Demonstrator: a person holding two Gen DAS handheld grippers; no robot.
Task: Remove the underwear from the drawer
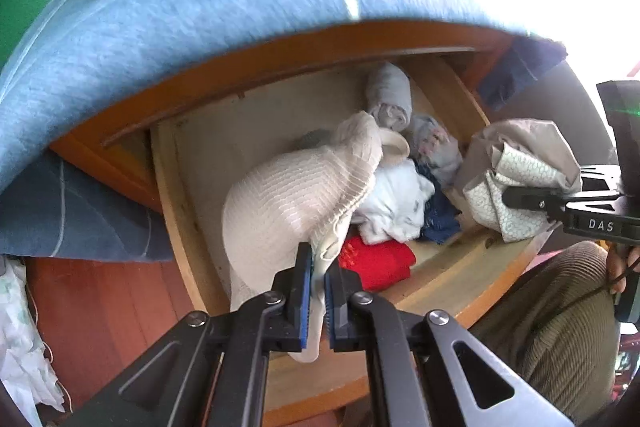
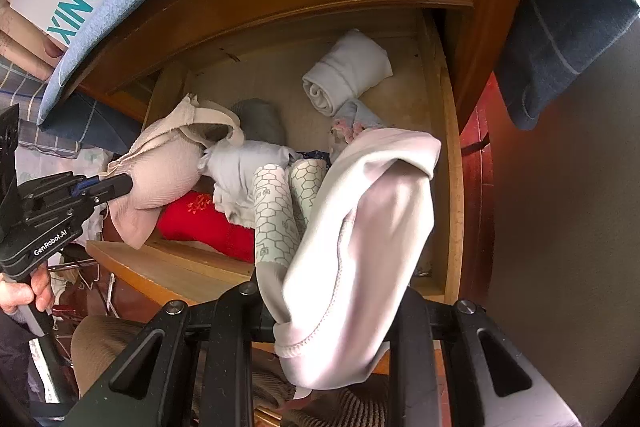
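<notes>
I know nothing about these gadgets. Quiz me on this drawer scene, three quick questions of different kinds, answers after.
1. True or false: both grippers hold clothing.
2. Which colour is the folded item near the drawer front: A red, B green, C yellow?
3. What does the left gripper grip?

Key
1. True; the right gripper holds a pale pink garment.
2. A, the red item.
3. A beige ribbed bra.

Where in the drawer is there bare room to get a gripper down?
Bare drawer floor lies along the back and left side, behind the red cloth and left of the rolled white garment. The front right is crowded with piled clothes.
</notes>
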